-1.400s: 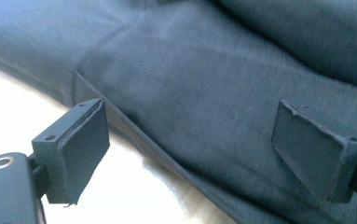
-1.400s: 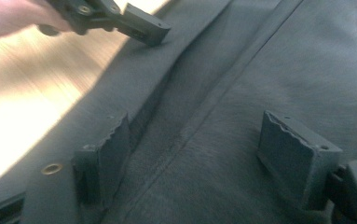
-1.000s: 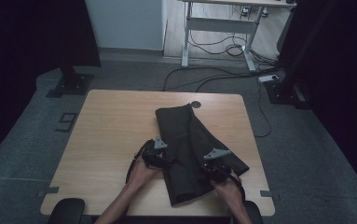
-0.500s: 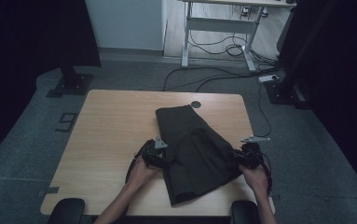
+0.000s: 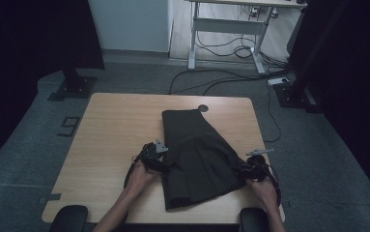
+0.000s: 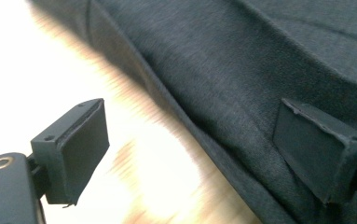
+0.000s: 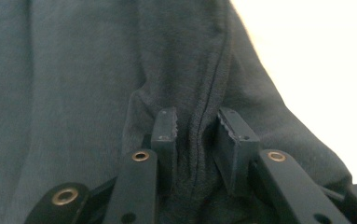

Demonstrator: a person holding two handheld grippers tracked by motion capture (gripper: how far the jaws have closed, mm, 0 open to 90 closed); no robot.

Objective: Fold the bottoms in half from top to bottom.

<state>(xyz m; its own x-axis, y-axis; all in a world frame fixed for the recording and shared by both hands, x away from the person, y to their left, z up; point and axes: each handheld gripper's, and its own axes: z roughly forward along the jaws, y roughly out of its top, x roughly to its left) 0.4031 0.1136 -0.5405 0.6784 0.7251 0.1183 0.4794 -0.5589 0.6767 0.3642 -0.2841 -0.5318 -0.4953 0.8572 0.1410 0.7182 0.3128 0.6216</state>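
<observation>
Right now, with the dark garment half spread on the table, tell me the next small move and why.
Probably close the left gripper on the left edge of the dark garment. Its jaws stand wide open, one over the bare table, the other over the cloth, straddling that edge. The right gripper is already pinched on a fold at the right edge, so gripping both sides would let the cloth be pulled flat.

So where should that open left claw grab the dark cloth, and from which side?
On the cloth's left edge, coming in from the bare table side. In the left gripper view the left claw is open with one jaw over wood and one over fabric, straddling the folded edge. That thick, raised edge probably gives a firm bite, as the seam does for the right claw.
</observation>
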